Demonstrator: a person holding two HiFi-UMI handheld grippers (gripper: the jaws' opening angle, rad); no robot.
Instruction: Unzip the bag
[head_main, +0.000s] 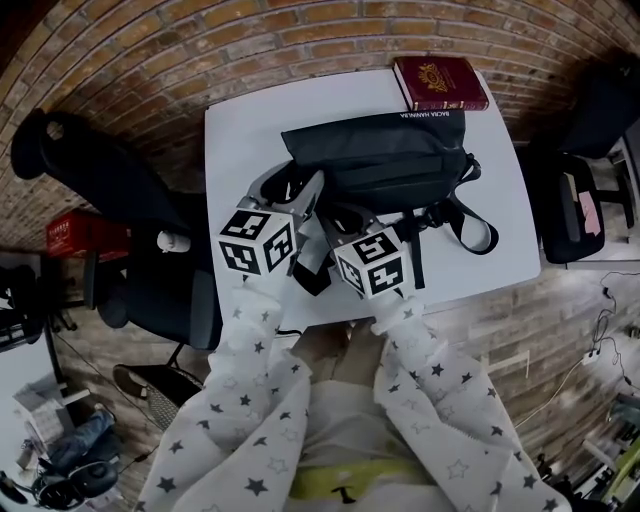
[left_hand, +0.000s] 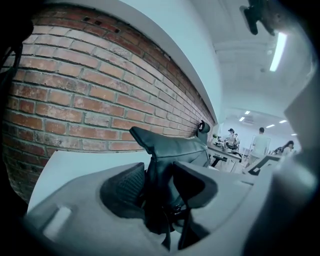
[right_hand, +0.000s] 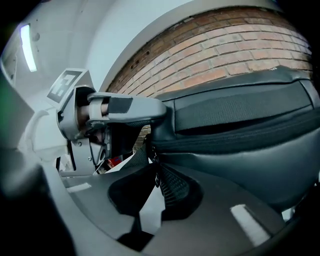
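- Black fabric waist bag (head_main: 385, 160), on white counter (head_main: 240, 130).
- Left hand-held gripper (left_hand: 157, 175): jaws wide, astride bag's end.
- Right hand-held gripper (right_hand: 154, 167): pinching dark zipper pull (right_hand: 156, 177).

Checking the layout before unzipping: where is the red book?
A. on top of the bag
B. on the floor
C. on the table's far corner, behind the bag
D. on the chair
C: the red book lies flat on the white table's far right corner, past the black bag.
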